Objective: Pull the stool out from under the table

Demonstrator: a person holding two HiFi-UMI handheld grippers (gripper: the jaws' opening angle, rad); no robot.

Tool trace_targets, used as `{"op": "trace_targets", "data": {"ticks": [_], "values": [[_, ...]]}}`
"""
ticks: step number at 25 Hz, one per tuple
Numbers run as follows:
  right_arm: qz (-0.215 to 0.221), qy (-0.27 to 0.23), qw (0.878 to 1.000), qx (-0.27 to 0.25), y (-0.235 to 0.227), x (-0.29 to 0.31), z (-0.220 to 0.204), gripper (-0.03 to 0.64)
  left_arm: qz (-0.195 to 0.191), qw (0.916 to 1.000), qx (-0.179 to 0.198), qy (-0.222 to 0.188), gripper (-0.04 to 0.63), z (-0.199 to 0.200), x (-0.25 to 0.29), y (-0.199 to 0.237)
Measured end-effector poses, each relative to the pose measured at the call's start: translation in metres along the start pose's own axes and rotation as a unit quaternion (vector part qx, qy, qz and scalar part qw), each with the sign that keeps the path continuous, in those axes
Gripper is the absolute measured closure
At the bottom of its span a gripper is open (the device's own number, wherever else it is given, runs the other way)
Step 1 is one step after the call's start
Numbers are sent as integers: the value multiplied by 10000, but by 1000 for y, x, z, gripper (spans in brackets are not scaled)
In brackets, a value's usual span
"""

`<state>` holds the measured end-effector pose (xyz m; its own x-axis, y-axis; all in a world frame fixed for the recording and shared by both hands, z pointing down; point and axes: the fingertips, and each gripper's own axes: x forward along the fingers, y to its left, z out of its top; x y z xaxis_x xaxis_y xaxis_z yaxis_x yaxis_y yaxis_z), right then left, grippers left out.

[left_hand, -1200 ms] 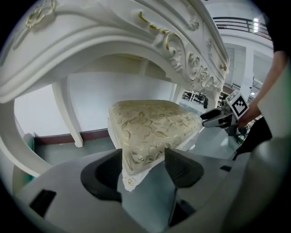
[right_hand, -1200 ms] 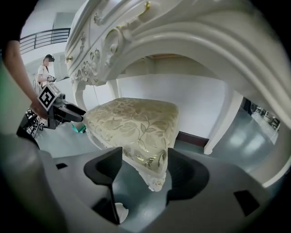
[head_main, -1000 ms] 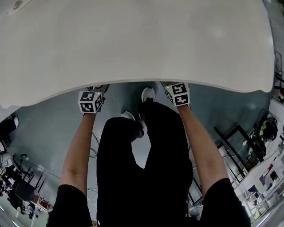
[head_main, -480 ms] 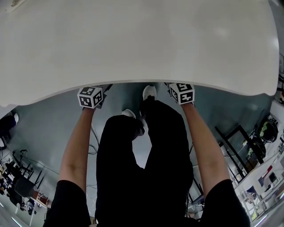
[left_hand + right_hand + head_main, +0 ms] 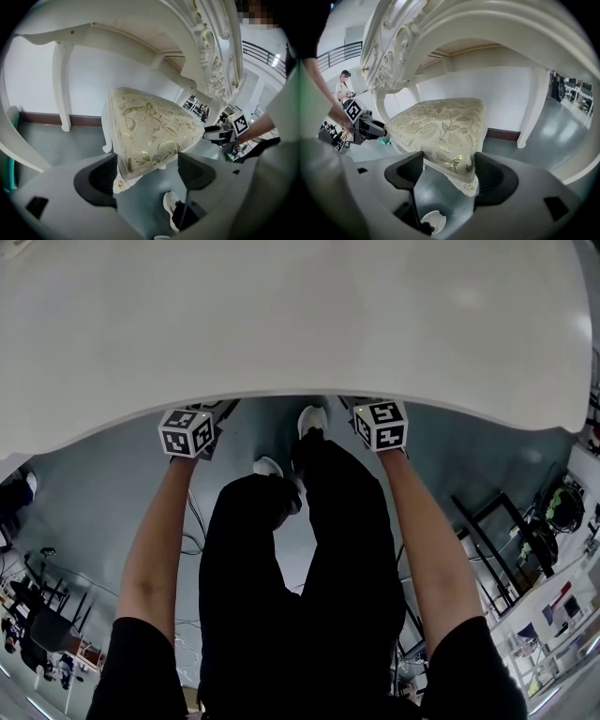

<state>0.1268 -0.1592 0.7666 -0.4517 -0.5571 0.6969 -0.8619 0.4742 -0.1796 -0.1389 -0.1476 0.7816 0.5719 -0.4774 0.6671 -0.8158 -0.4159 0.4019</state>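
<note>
The stool (image 5: 150,131) has a cream cushion with a gold leaf pattern and white carved legs, and it stands under the white table (image 5: 281,324). My left gripper (image 5: 146,176) is open with the stool's near corner between its jaws. My right gripper (image 5: 449,172) also stands open around the opposite near corner (image 5: 464,168), which lies close to its right jaw. In the head view only the two marker cubes (image 5: 187,431) (image 5: 381,425) show at the table's front edge. The jaws and the stool are hidden beneath the tabletop there.
White table legs (image 5: 61,89) (image 5: 532,108) stand behind the stool against a white wall. The carved table apron (image 5: 211,51) hangs just above the cushion. The person's white shoes (image 5: 312,418) (image 5: 268,466) rest on the grey floor between the arms. Cables (image 5: 192,521) and black frames (image 5: 497,531) lie behind.
In the head view the table edge and both marker cubes have slid a little upward together. The cubes stay at the table's front edge, and the person's legs have hardly shifted.
</note>
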Motion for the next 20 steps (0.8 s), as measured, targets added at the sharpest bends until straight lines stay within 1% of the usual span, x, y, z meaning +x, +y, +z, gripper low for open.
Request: {"op": "trace_targets", "data": {"ticks": [5,10,13,16,20], "values": [[21,149,9999,46,9,-11,-14,267,-29,9998,30,214,198,-13,-7,-5],[-38,302,9994,141,18,-27,-34,267,-37,9996,52,291,198,-31,-15,-20],[-127,483,9985,239,24,-43,-51,267,-94,9992,44,386,198,-47,-22,-33],[-146,629,9974,326,36,-50,-65,267,-106,9986,45,508,196,-59,-29,-35],[-152,809,9958,396,49,-65,-80,267,-157,9970,171,741,196,-77,-42,-44]]}}
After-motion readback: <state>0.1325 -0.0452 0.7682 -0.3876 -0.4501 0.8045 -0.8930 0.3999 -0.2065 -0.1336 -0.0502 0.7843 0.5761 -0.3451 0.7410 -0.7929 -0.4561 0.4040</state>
